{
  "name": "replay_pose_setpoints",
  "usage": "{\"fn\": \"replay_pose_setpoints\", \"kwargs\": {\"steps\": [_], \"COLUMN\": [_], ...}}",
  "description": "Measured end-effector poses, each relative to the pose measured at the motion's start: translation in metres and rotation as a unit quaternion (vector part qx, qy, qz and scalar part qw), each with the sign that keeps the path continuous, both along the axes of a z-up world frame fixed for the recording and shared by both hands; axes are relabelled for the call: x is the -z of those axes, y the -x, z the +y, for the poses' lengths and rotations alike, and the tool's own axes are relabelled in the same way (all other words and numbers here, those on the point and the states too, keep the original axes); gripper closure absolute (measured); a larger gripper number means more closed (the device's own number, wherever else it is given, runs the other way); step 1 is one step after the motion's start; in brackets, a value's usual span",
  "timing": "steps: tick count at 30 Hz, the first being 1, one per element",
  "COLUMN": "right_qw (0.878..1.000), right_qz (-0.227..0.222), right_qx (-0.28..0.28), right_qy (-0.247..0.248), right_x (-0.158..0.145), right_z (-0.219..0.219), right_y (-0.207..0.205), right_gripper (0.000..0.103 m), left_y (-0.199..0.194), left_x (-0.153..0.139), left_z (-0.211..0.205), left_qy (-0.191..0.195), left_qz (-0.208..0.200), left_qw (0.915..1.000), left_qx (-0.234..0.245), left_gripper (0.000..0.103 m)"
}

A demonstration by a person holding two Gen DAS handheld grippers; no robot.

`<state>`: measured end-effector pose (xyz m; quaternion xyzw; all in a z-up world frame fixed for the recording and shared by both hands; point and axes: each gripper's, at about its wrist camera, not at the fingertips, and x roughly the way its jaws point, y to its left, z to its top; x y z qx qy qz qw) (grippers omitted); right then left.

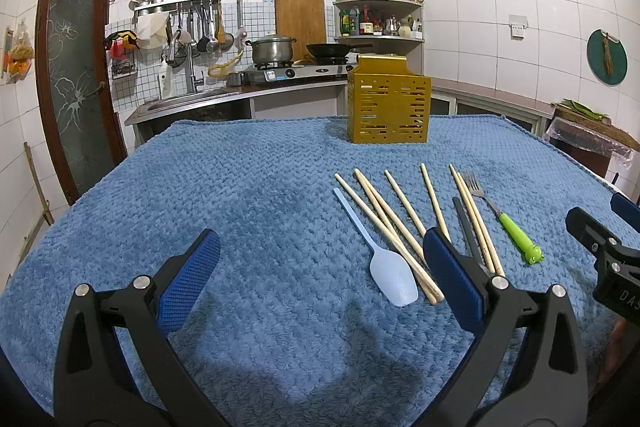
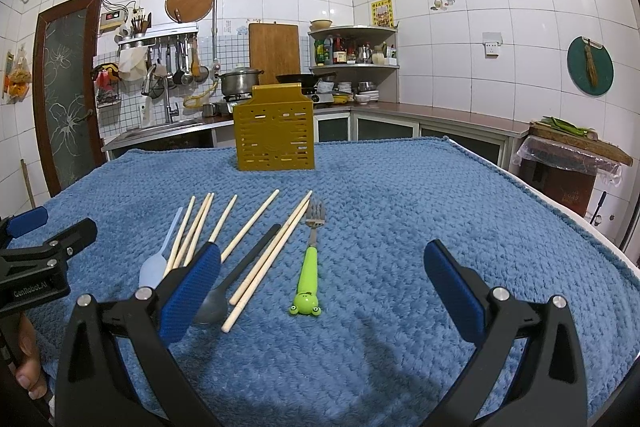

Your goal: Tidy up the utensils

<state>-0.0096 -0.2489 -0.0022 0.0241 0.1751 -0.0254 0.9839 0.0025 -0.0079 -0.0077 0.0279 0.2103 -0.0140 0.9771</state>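
Observation:
A gold perforated utensil holder (image 1: 389, 103) (image 2: 274, 129) stands upright at the far side of the blue towel. In front of it lie several wooden chopsticks (image 1: 384, 227) (image 2: 264, 251), a pale blue spoon (image 1: 390, 273) (image 2: 154, 269), a dark grey spoon (image 1: 466, 227) (image 2: 224, 293) and a fork with a green frog handle (image 1: 516, 227) (image 2: 309, 275). My left gripper (image 1: 320, 281) hovers open just left of the pile, holding nothing. My right gripper (image 2: 322, 285) hangs open with the frog fork between its fingers, not touching it.
The blue towel (image 1: 240, 207) (image 2: 400, 207) covers the whole table. Behind it runs a kitchen counter with a sink (image 1: 192, 97), a stove with a pot (image 1: 274, 49) and a corner shelf (image 1: 378, 23). A wrapped box (image 2: 568, 167) stands off the table's right edge.

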Motion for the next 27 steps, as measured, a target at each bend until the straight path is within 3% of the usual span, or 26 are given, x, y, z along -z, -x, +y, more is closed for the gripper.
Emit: {"fn": "replay_pose_setpoints", "kwargs": {"steps": [27], "right_qw": [1.000], "right_qz": [0.001], "right_qx": [0.000], "right_qy": [-0.002], "right_x": [-0.0014], "right_z": [-0.0020], "right_y": [0.0003], "right_gripper": [0.004], "left_y": [-0.0003], "left_x": [0.0009], "left_z": [0.0000], "left_qy": [0.001], "left_qz": [0.001], "left_qw": [1.0000], "left_qx": [0.000], "left_gripper": [0.005]}}
